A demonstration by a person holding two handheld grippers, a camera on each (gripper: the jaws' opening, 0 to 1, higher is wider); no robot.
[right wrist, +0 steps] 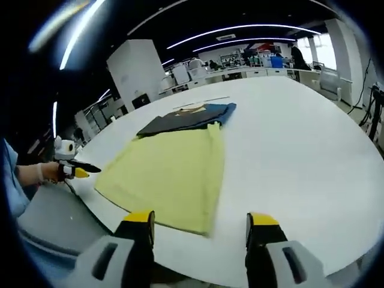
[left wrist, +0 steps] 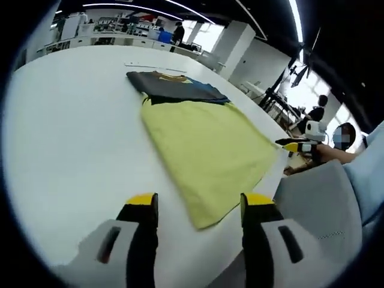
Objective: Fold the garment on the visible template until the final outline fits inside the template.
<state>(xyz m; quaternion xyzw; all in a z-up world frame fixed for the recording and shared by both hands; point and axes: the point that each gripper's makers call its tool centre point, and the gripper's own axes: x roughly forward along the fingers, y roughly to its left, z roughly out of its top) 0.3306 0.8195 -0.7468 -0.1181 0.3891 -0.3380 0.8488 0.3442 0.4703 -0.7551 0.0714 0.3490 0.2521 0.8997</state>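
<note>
A yellow-green garment (left wrist: 204,150) lies flat on the white table (left wrist: 72,132), its near corner just beyond my left gripper (left wrist: 201,207), whose jaws are open and hold nothing. Behind it lies a folded dark grey and blue garment (left wrist: 174,87). My right gripper (left wrist: 288,144) hovers off the table's right edge, held by a hand. In the right gripper view the yellow-green garment (right wrist: 174,174) spreads ahead of my open, empty right gripper (right wrist: 201,222). The dark garment (right wrist: 186,119) lies beyond it, and the left gripper (right wrist: 87,170) hangs at the table's left edge.
A thin pale strip (left wrist: 150,63) lies on the table behind the dark garment. Grey fabric (left wrist: 318,198) and a light blue sleeve (left wrist: 369,174) sit by the near table edge. Desks, shelves and people stand far behind. The table (right wrist: 300,156) has wide bare room beside the garments.
</note>
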